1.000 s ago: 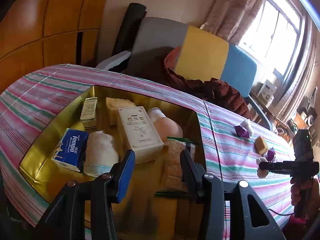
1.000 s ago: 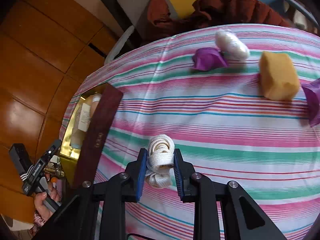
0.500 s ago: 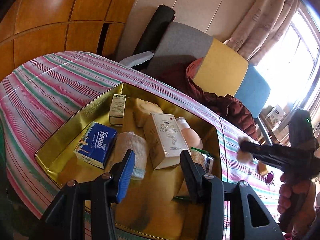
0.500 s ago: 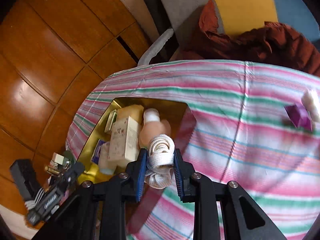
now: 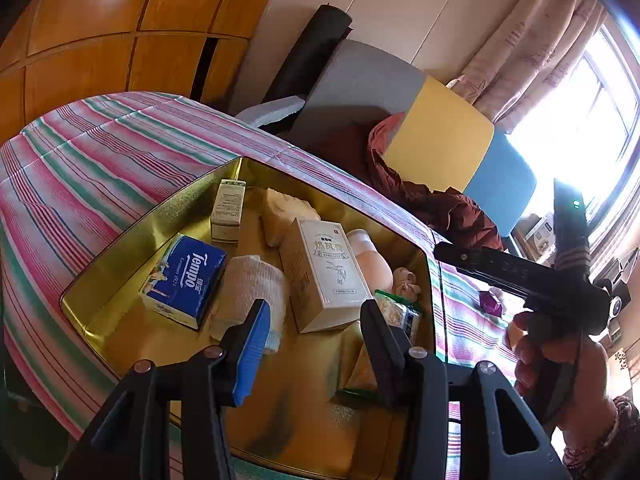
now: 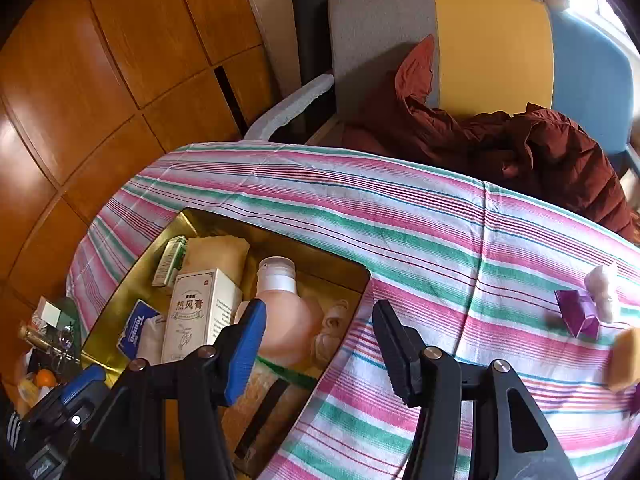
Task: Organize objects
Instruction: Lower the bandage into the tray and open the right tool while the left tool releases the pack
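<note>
- On the far right of the striped cloth-covered desk (image 6: 400, 240), well apart from the right gripper (image 6: 320, 344), lie the things not yet put away: a small purple wrapped packet (image 6: 578, 314), a white fluffy wad (image 6: 600, 290) touching it, and a yellow sponge block (image 6: 624, 360) nearer, at the frame's edge.
- The right gripper's fingers (image 6: 244, 344) have just been opening and now stand apart with nothing between them; the coiled white rope bundle (image 6: 332, 332) lies below, inside the shallow gold metal tray (image 6: 280, 236), beside the peach plastic bottle (image 6: 288, 320).
- The left gripper (image 5: 316, 344) hangs over the tray's near side, half open and empty.
- My judgement: the right hand is the nearer to the leftovers, and must swing rightward across the cloth.
</note>
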Demonstrator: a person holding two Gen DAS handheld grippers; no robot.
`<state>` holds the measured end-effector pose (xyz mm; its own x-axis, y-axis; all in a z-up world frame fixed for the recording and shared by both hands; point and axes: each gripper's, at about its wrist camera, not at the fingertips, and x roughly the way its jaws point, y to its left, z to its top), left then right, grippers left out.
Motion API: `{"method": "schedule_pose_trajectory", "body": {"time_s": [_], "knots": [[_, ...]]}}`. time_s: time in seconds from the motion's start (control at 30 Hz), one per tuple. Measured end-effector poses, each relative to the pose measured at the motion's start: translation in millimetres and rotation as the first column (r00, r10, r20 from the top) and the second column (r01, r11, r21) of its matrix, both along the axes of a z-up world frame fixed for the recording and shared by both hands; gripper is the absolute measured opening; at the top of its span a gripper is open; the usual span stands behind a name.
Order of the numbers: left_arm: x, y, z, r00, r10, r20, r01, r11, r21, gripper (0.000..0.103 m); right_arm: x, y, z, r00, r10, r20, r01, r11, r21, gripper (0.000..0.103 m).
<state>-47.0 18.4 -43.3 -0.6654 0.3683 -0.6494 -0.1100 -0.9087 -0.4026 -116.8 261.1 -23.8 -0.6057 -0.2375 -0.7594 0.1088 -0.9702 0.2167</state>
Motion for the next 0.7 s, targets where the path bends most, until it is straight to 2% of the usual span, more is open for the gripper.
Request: {"method": "schedule_pose_trajectory", "body": {"time_s": [0.2, 0.4, 0.7], "knots": [[3.9, 10.4, -2.6, 0.999, -0.033, 0.001, 0.033, 0.999, -0.005, 0.047, 25.4, 10.5, 0.8, 1.0, -0.003, -0.022, 0.003, 1.0, 0.004, 0.058], [13.8, 30.9, -1.8, 0.995, -0.096, -0.011, 0.095, 0.995, -0.03, 0.047, 54.1, 21.4, -6.5, 1.0, -0.011, 0.008, 0.011, 1.0, -0.028, 0.059], [35.2, 67.4, 3.3, 0.973, -0.23, -0.034, 0.228, 0.972, -0.062, 0.047, 91.8, 47.9, -38.1, 0.995, -0.023, 0.099, 0.018, 0.998, 0.053, 0.063]]}}
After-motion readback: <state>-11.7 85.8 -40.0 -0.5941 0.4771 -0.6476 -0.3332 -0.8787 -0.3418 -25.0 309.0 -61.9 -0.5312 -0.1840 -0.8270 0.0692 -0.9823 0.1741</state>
